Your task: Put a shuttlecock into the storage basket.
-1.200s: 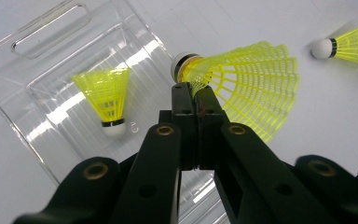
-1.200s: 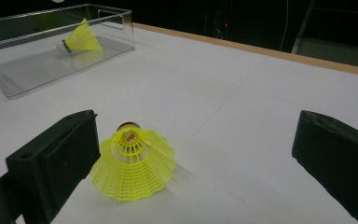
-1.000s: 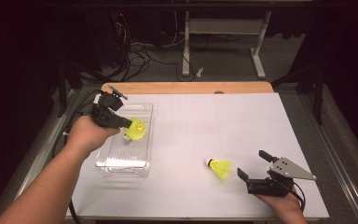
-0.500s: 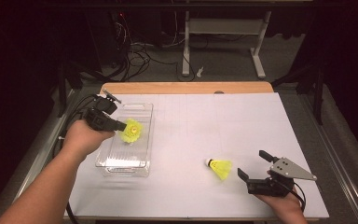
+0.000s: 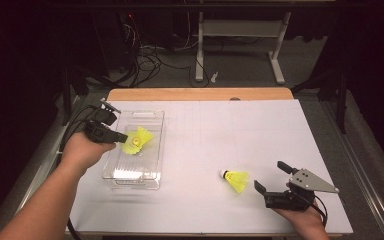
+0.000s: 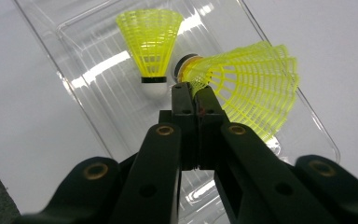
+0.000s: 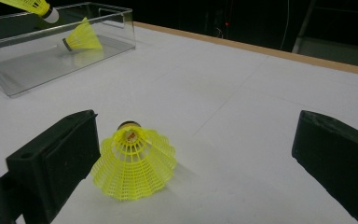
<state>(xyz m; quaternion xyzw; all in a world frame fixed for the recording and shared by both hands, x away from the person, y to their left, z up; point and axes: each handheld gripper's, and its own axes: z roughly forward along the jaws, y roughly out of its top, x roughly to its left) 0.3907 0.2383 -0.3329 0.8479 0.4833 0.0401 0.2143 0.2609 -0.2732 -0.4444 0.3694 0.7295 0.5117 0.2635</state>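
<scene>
The work in hand is dropping yellow plastic shuttlecocks into the clear, oblong plastic tray [image 5: 156, 148] at the left of the white table [image 5: 260, 135]. The left gripper [image 5: 122, 137] is clamped on the edge of one yellow mesh shuttlecock's skirt [image 6: 242, 81], just behind its cork, and holds it over the tray's far half. Under it a second yellow shuttlecock [image 6: 151, 44] already lies on the tray floor.

By my reading the step is the release: the next move calls for the jaws to part while the held shuttlecock hangs inside the tray walls (it looks so from the left gripper view, though its height above the floor is hard to judge).

The right gripper [image 5: 272, 181] rests near the table's near right edge, jaws wide apart, with a third yellow shuttlecock [image 7: 135, 161] lying on the table just ahead of them, nearer one jaw, untouched.

From the high view the two shuttlecocks at the tray merge into one yellow patch. The tray's near end is cut off behind the left gripper's jaws in its own view.
</scene>
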